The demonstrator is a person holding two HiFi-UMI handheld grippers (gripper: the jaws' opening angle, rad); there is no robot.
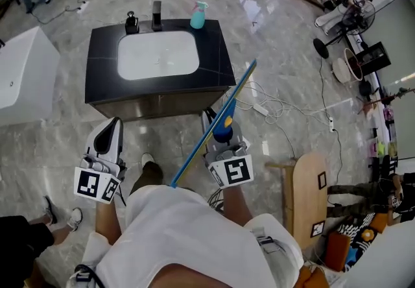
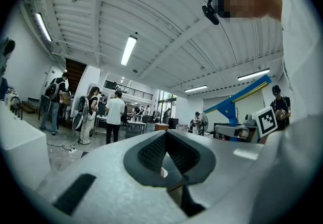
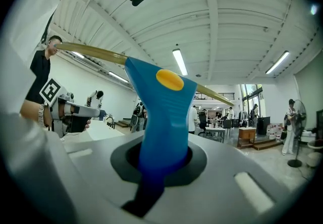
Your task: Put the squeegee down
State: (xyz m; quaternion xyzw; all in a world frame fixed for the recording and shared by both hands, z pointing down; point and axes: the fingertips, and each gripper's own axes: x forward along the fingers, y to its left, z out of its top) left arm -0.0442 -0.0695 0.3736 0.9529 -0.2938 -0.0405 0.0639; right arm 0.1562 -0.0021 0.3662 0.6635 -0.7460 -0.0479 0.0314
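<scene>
The squeegee (image 1: 217,126) has a blue handle with a yellow spot and a long blue and yellow blade that runs slantwise over the floor. My right gripper (image 1: 222,134) is shut on its handle; in the right gripper view the handle (image 3: 164,112) rises from between the jaws. The blade (image 3: 96,52) crosses that view overhead. My left gripper (image 1: 115,126) is held level beside it at the left, shut with nothing in it (image 2: 166,160). From the left gripper view the squeegee (image 2: 237,101) and the right gripper (image 2: 242,129) show at the right.
A black vanity (image 1: 104,47) with a white basin stands ahead, away from both grippers. A teal spray bottle (image 1: 198,15), a faucet (image 1: 156,15) and a dark dispenser (image 1: 131,23) stand on it. A white tub (image 1: 19,76) is left, cables (image 1: 272,108) and a wooden board (image 1: 306,192) right. People stand far off.
</scene>
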